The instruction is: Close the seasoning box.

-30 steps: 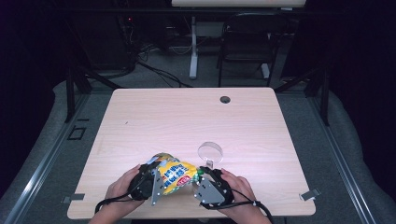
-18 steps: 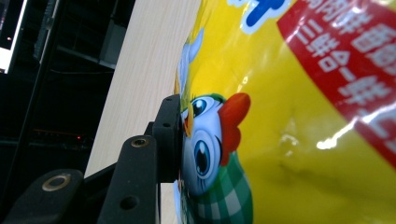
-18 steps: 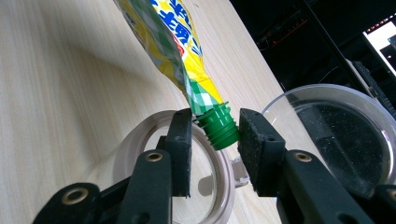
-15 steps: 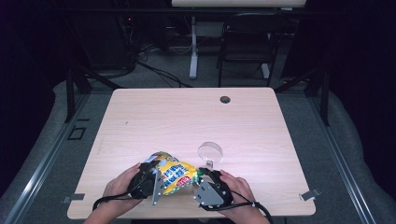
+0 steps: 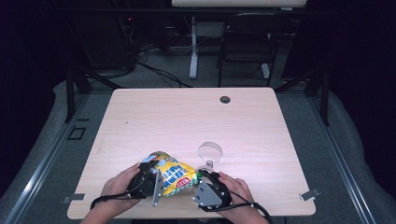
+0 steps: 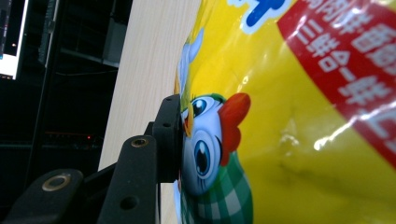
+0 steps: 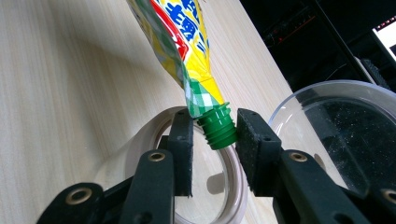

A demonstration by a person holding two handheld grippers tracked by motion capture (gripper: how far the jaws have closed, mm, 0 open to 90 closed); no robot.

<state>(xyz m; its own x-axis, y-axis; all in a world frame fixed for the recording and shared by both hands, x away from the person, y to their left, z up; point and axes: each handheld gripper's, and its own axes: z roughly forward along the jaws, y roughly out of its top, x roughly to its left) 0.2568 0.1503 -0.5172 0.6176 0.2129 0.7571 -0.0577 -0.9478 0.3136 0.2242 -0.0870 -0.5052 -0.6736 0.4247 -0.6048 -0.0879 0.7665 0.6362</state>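
Squeezing in on the pouch's spout

Left gripper (image 5: 156, 179) clamps the pouch (image 5: 175, 173); right gripper (image 7: 214, 133) jaws, just closing, flank its green spout (image 7: 217, 127), not yet pinching.

Your left gripper (image 5: 148, 181) and right gripper (image 5: 205, 186) are black, each topped with a grey three-cornered plate. Black cables trail from both. Jaw links carry brass-ringed pivots and rectangular black pads (image 7: 181, 140). Forearms are bare.

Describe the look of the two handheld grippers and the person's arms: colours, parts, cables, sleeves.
Both the left gripper and the right gripper are black, each topped by a grey three-cornered plate and trailing a black cable. Their jaws are black linkage arms with round metal rivets, ending in flat rectangular pads. No sleeves cover the forearms.
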